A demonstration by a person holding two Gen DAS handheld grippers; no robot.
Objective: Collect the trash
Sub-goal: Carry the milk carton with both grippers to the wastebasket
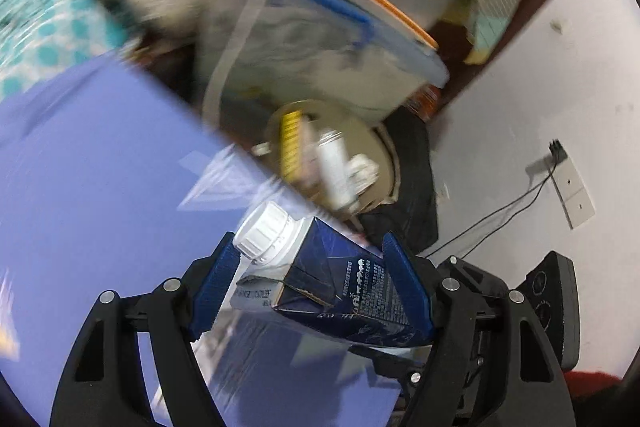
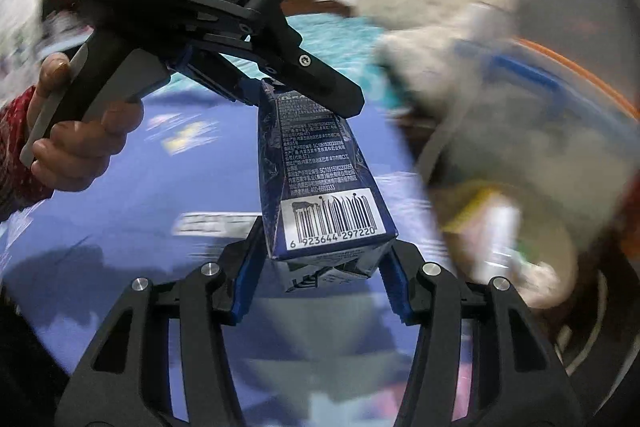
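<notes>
Left wrist view: a blue-covered desk (image 1: 100, 187) is seen filling the lower left, with a white wall (image 1: 520, 127) to the right and blurred bedding and a clear storage box (image 1: 320, 39) beyond. A round bin lined with a dark bag (image 1: 412, 187) stands below the desk edge, near the wall; a yellow wrapper and a white bottle (image 1: 334, 167) are already lying in it.

The dark blue drink carton (image 1: 340, 275) is carried in the air between both tools. Its capped upper end is clamped by the left gripper (image 1: 312, 287), the blue pads being pressed against its two sides. In the right wrist view, the carton (image 2: 324, 187) is seen end-on with the barcode facing the camera; its base sits between the pads of the right gripper (image 2: 320, 287), which appear closed on it, though contact on the right-hand pad cannot be fully confirmed. The person's hand (image 2: 76, 143) is seen on the left tool's handle.

The step in hand is judged to be transport of the carton toward the bin. The next move is judged to require the carton to be brought over the bin opening and both grips to be released together, so that it drops inside and not onto the rim.
</notes>
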